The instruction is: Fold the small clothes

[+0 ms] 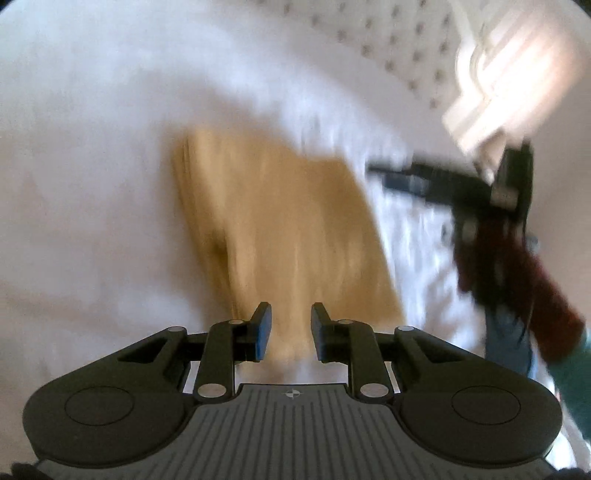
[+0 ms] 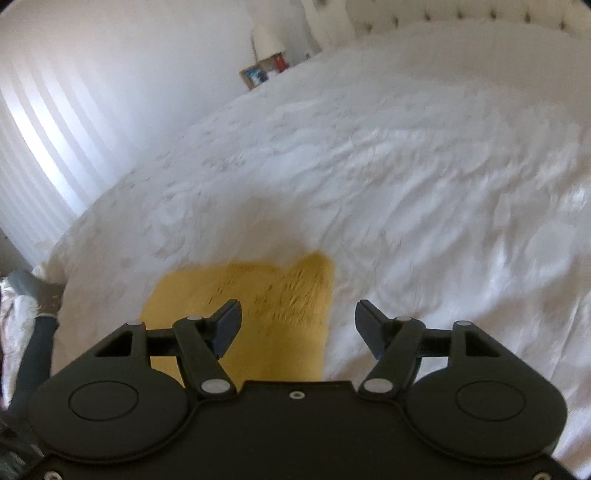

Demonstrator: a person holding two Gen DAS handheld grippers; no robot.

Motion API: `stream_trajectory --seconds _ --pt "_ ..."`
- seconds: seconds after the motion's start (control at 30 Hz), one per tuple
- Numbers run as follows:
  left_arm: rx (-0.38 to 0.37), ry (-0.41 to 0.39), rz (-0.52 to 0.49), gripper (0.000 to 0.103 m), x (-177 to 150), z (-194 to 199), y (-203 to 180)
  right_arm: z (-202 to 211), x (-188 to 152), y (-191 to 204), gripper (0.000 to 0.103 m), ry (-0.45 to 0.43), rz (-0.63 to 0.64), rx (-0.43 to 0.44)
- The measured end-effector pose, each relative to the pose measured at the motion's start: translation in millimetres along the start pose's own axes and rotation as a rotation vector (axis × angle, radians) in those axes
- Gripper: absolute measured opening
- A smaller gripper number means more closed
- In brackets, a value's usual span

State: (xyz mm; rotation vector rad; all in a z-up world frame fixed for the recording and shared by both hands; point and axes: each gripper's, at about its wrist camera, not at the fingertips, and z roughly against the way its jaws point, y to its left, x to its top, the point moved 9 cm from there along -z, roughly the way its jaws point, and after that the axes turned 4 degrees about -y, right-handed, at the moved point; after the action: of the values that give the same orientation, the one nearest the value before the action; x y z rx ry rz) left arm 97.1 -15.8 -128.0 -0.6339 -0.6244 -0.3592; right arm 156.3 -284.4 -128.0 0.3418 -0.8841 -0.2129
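Lying flat on the white bedspread (image 2: 424,177), the yellow cloth (image 1: 280,229) is the one small garment in view, a roughly rectangular piece whose outline is softened by motion blur. From the left wrist view its far edge runs slanted across the bed and its right edge falls away toward the camera, while the near edge passes under the left gripper (image 1: 290,330). That gripper has its jaws parted by a narrow gap with nothing between them, poised just over the cloth's near end. From the right wrist view the same cloth (image 2: 258,314) shows a bumpy far edge with a small notch in it and a straight right edge, past which only rumpled white bedding spreads. The right gripper (image 2: 297,330) is spread wide and holds nothing; its left finger (image 2: 225,328) hangs over the yellow fabric, its right finger over bare bedspread. In the left wrist view the right gripper (image 1: 402,177) appears blurred, beside the cloth's far right corner, with a dark red sleeve (image 1: 524,280) behind it. Broad bedspread lies open left of and beyond the cloth. A tufted headboard (image 2: 461,14) closes the far end, and a lamp (image 2: 266,40) with a picture frame (image 2: 255,76) stands beside the bed.
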Motion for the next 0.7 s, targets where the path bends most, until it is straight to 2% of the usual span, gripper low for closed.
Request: stream_trajectory --seconds 0.03,0.13,0.27,0.33,0.4,0.43,0.5,0.7 --pt "0.022 -0.042 -0.015 0.032 14 1 2 -3 2 -1 0.071 -0.007 0.007 -0.014" --pt "0.101 -0.146 -0.028 0.036 54 -18 12 -12 3 -4 0.071 -0.009 0.01 -0.046" --pt "0.219 -0.175 0.006 0.037 78 -71 29 -32 -2 -11 0.071 0.02 0.021 -0.085" --pt "0.264 -0.137 0.019 0.037 70 -94 41 -39 -8 -17 0.072 0.039 0.037 -0.115" --pt "0.324 -0.047 0.008 0.039 53 -112 55 -47 -15 -27 0.076 0.06 0.058 -0.157" --pt "0.323 -0.037 0.01 0.04 43 -112 59 -51 -18 -32 0.077 0.065 0.058 -0.165" --pt "0.302 -0.065 0.028 0.04 31 -105 63 -53 -22 -37 0.079 0.064 0.04 -0.155" --pt "0.296 -0.048 0.027 0.04 19 -92 55 -47 -16 -27 0.082 0.04 0.093 -0.175"
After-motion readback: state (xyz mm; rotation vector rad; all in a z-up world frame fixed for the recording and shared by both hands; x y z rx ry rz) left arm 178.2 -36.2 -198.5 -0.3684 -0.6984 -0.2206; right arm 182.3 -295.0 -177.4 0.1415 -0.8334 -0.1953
